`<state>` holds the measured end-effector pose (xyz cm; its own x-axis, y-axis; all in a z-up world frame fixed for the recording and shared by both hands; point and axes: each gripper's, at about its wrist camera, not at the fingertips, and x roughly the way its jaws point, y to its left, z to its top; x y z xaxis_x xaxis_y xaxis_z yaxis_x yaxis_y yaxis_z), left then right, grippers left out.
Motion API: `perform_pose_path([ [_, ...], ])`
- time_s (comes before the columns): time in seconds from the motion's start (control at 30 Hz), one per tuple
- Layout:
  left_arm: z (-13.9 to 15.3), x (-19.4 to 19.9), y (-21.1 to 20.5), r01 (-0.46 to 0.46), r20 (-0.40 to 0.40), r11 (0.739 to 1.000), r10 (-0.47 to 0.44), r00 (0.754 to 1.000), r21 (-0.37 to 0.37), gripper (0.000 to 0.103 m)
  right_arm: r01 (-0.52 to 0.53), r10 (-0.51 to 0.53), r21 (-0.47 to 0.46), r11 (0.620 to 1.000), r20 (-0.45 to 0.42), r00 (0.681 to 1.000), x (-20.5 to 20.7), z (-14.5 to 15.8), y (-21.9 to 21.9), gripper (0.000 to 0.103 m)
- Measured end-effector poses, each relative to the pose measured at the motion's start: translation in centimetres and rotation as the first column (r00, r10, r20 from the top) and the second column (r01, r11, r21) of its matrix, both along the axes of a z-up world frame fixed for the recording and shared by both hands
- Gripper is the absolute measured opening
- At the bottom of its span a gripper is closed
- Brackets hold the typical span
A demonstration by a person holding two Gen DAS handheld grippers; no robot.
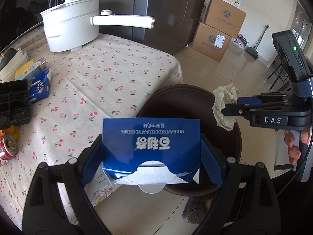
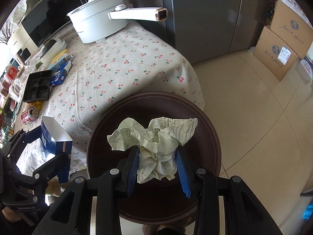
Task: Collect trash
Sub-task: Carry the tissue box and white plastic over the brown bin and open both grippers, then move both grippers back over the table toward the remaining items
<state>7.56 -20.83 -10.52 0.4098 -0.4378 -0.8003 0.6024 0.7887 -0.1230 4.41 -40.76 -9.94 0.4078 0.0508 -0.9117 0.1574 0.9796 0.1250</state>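
A person holds two grippers over a round dark bin (image 2: 207, 137) standing just beside the desk (image 1: 109, 62). The left gripper (image 1: 150, 156) has its fingers clamped wide on a torn blue biscuit box (image 1: 150, 137), long side spanning across them, hanging above the bin's desk-side rim. The right gripper (image 2: 156, 168) hangs above the bin's middle, crumpled paper (image 2: 154, 139) between its fingers, which pinch it loosely. The paper looks better placed to drop first.

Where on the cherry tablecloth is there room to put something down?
Room: the wide middle of the tablecloth, between the white pot and the near table edge. Crowded: the left side, with the black tray, blue box and red can.
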Motion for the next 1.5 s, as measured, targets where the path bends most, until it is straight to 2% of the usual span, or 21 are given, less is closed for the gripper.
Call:
perform_pose_path([
  [0.07, -0.3, -0.1, -0.5, 0.022, 0.006, 1.000, -0.022, 1.000, -0.017, 0.092, 0.014, -0.014, 0.002, 1.000, 0.000, 1.000, -0.3, 0.0, -0.6, 0.039],
  [0.13, -0.4, 0.0, -0.5, 0.030, 0.021, 0.999, -0.030, 0.999, -0.039, 0.098, 0.022, -0.022, 0.002, 1.000, -0.001, 1.000, -0.4, 0.0, -1.1, 0.039],
  [0.3, -0.2, 0.4, 0.6, -0.074, 0.073, 0.996, 0.070, 0.995, 0.045, 0.100, 0.020, -0.020, -0.007, 1.000, 0.008, 1.000, -0.5, 0.4, -1.0, 0.040],
  [0.53, 0.5, 0.8, 4.0, -0.173, 0.071, 0.982, 0.168, 0.983, 0.072, 0.100, -0.003, 0.003, -0.015, 1.000, 0.011, 1.000, 0.2, 0.3, 0.6, 0.041],
  [0.57, 0.6, 0.9, 4.4, -0.181, 0.071, 0.981, 0.176, 0.982, 0.072, 0.100, -0.002, 0.002, -0.015, 1.000, 0.014, 1.000, 0.2, 0.4, 0.7, 0.045],
  [0.63, 0.8, 0.9, 5.1, -0.196, 0.077, 0.978, 0.190, 0.979, 0.075, 0.100, 0.006, -0.006, -0.008, 1.000, 0.029, 1.000, 0.4, 0.6, 0.9, 0.076],
  [0.7, 1.1, 1.0, 5.9, -0.212, 0.084, 0.974, 0.206, 0.975, 0.080, 0.100, 0.018, -0.017, -0.009, 1.000, 0.052, 0.999, 0.4, 1.0, 1.1, 0.087],
  [1.07, 2.9, 1.6, 11.4, -0.339, 0.124, 0.939, 0.330, 0.936, 0.063, 0.101, -0.007, 0.021, -0.070, 0.998, 0.198, 0.980, 1.0, 4.4, 4.0, 0.088],
  [1.5, 4.8, 3.2, 19.0, -0.512, 0.146, 0.859, 0.504, 0.851, 0.014, 0.101, -0.070, 0.087, -0.066, 0.995, 0.304, 0.949, 3.5, 7.2, 10.0, 0.090],
])
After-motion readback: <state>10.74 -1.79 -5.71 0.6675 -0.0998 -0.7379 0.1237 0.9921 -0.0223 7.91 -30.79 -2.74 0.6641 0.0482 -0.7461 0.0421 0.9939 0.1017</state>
